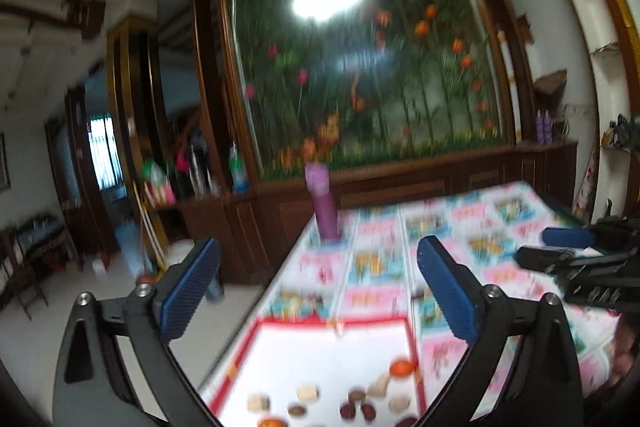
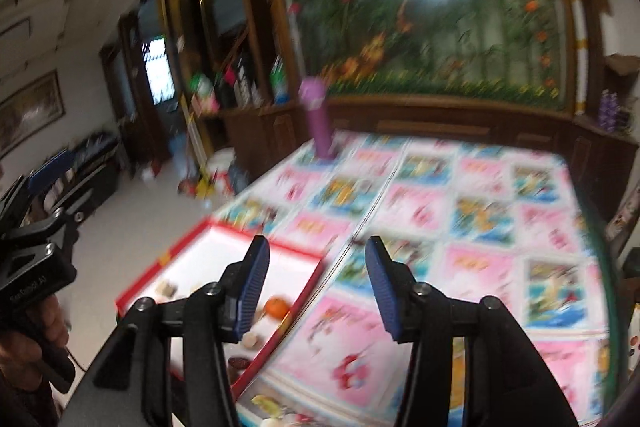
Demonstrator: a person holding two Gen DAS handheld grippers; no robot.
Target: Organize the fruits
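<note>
**A:** Pink and blue patchwork, that is the cloth over the table, and it fills most of both views. At its far edge stands a purple flask, well apart from everything else.

**B:** And the fruit?

**A:** All in the shallow red-rimmed white tray at the near left of the table. One tangerine lies by the tray's right wall, a second orange fruit shows only at the bottom edge of the left wrist view, and between them are dark red dates, pale nuts and brown walnuts. The blur makes the small ones hard to name for certain.

**B:** What are the tongs doing?

**A:** Neither holds anything. The left tongs stand wide apart above the tray's far half with only air between the blue pads. The right tongs are partly apart, also bare, over the tray's right rim and the cloth beside it. Both point out across the table, not down at the fruit.

**B:** So which step is this?

**A:** I judge it a gap between picks: nothing gripped, both sets lifted clear of the tray. Whether the sorting is nearly done I cannot tell, since the pieces in the tray look mixed.

**B:** Next move?

**A:** Probably tip one pair down over a single piece, the tangerine being the easiest, straddle it with the pads and close gently. The dates and nuts lie close together, so the pads need to come in narrow to avoid nudging neighbours.
</note>
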